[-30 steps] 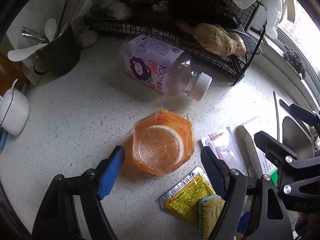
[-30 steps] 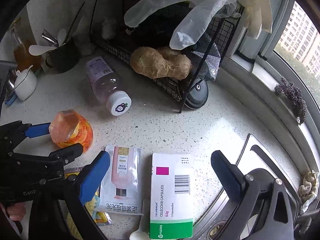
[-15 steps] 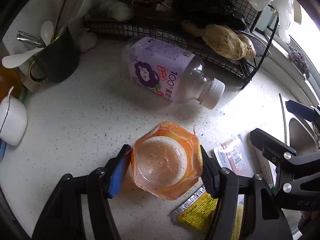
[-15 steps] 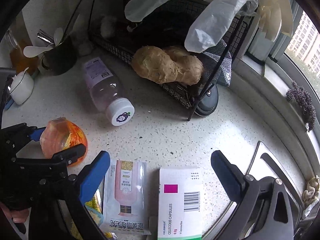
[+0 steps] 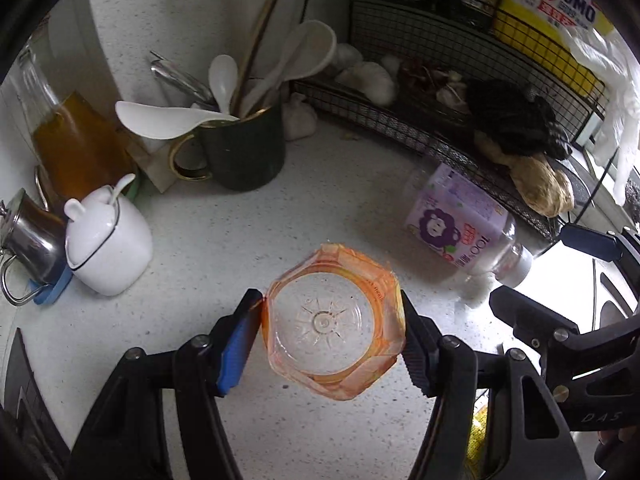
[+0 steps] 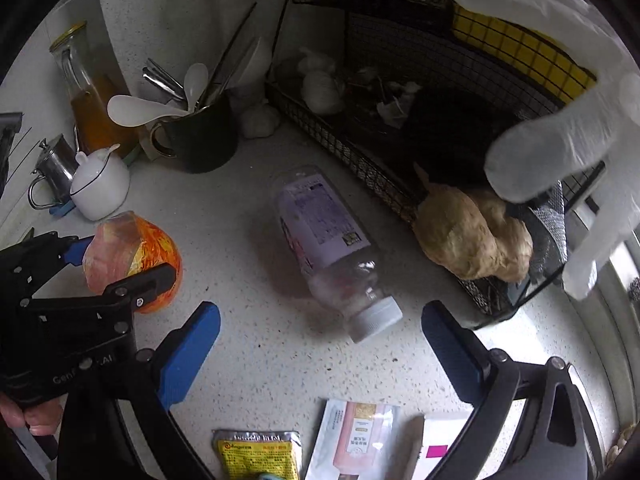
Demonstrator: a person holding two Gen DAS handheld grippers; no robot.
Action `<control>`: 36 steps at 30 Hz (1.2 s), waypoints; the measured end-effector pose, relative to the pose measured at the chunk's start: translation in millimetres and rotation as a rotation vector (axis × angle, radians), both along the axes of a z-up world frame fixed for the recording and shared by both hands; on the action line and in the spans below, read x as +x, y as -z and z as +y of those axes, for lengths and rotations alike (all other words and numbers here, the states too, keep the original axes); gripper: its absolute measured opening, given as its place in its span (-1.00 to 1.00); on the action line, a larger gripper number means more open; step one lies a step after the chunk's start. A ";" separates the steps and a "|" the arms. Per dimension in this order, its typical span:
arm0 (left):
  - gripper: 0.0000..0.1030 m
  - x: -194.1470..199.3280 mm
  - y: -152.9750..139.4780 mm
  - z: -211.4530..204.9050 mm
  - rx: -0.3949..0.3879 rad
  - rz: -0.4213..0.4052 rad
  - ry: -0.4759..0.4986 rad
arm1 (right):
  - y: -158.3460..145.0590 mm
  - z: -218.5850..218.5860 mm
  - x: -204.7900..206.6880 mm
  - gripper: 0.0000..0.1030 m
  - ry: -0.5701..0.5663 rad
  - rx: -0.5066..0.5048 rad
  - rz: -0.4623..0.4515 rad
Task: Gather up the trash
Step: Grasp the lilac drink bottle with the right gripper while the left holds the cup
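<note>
At six o'clock in your left wrist view, between the pads of your left claw (image 5: 332, 332): one orange plastic cup (image 5: 334, 322), empty, pinched at both sides and seen mouth-on, which suggests it is tipped toward the camera for carrying off as trash. From the right wrist view the same cup sits at nine o'clock, apparently raised off the speckled tabletop (image 6: 248, 216). Your right claw (image 6: 320, 344): spread wide, holding nothing, its blue pads either side of the capped end of a clear bottle (image 6: 332, 248) with a purple label, lying on its side at centre; likely the next piece to collect. At six o'clock in that view, flat on the tabletop: a yellow sachet (image 6: 258, 454), a pink-printed pouch (image 6: 356, 440) and a white medicine box (image 6: 438, 452), all untouched. At twelve o'clock, kept items: a dark mug of utensils (image 6: 196, 136), a wire rack (image 6: 360, 148) holding ginger (image 6: 472, 236).
</note>
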State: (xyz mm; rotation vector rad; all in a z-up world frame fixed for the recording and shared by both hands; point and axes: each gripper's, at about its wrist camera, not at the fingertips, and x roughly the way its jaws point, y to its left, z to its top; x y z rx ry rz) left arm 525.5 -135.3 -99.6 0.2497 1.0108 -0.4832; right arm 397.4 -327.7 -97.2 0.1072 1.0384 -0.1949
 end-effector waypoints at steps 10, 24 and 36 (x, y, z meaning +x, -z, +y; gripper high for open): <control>0.22 25.6 1.9 23.2 -0.003 0.002 -0.078 | 6.1 15.9 43.8 0.96 -0.110 -0.007 0.018; 0.22 34.5 14.9 15.3 0.021 0.013 -0.091 | 22.5 7.6 60.3 0.96 -0.161 -0.028 0.090; 0.21 31.9 29.8 18.9 0.033 0.051 -0.118 | 33.5 17.7 67.0 0.95 -0.217 -0.158 0.110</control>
